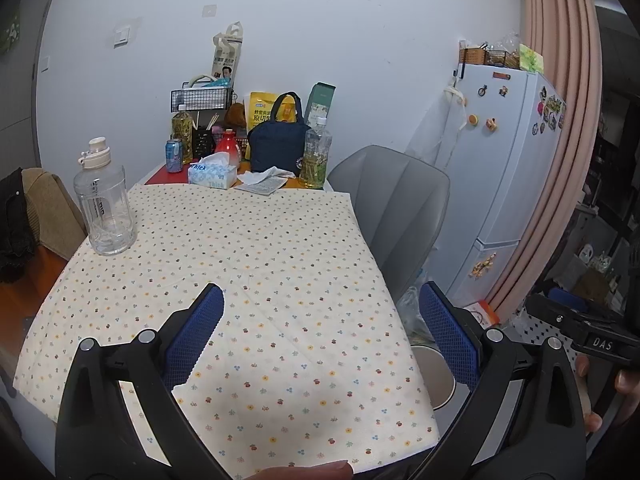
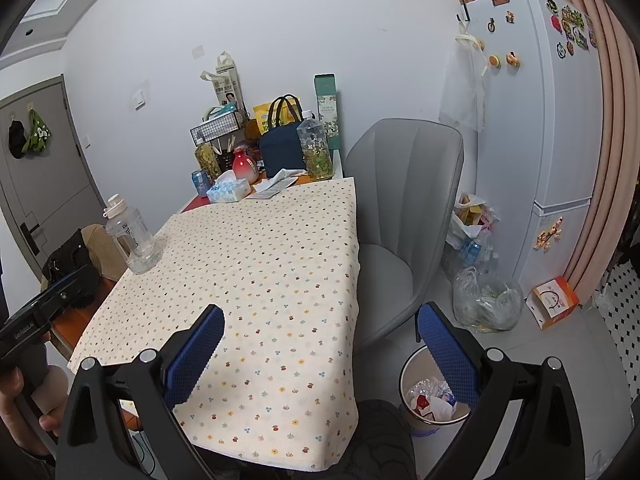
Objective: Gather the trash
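Trash (image 2: pixel 431 396) is seen inside the white bin (image 2: pixel 405 376) at lower right. Left gripper (image 1: pixel 320 336) and right gripper (image 2: pixel 320 344) are held spread and empty above the tablecloth (image 2: pixel 272 264), apparently because collection is finished.

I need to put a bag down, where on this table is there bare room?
The floral tablecloth lies bare from the near edge up to the blue tissue box, right of the clear plastic water jug. The far end by the navy lunch bag is crowded.
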A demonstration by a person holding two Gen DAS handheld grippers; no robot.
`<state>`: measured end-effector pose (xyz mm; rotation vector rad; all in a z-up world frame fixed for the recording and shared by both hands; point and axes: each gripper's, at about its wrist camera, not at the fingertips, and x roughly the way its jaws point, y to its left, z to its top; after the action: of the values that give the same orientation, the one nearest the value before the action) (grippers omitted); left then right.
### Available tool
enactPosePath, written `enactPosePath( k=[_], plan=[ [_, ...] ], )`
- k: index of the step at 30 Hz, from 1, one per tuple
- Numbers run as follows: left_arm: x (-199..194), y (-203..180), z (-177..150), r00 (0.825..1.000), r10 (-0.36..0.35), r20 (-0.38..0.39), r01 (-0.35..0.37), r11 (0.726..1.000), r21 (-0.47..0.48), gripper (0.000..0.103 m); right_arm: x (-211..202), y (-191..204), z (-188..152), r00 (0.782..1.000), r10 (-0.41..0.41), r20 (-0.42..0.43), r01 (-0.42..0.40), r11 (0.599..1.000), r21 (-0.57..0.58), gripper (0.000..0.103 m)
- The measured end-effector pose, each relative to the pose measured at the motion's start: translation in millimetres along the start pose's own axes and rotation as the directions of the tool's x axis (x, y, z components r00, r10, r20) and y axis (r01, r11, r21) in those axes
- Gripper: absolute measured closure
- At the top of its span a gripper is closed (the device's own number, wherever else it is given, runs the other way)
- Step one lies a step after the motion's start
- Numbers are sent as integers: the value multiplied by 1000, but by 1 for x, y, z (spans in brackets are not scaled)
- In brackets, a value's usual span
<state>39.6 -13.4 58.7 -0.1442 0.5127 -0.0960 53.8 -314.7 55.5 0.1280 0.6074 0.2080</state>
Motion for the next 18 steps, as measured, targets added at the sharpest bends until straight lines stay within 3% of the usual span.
enactPosePath(
  k=[18],
  plan=[
    [3, 3, -2, 1000, 11, -5, -12, 1000, -6, 6, 2, 0, -2, 1000, 1, -3, -1, 1000, 2, 8]
  ],
)
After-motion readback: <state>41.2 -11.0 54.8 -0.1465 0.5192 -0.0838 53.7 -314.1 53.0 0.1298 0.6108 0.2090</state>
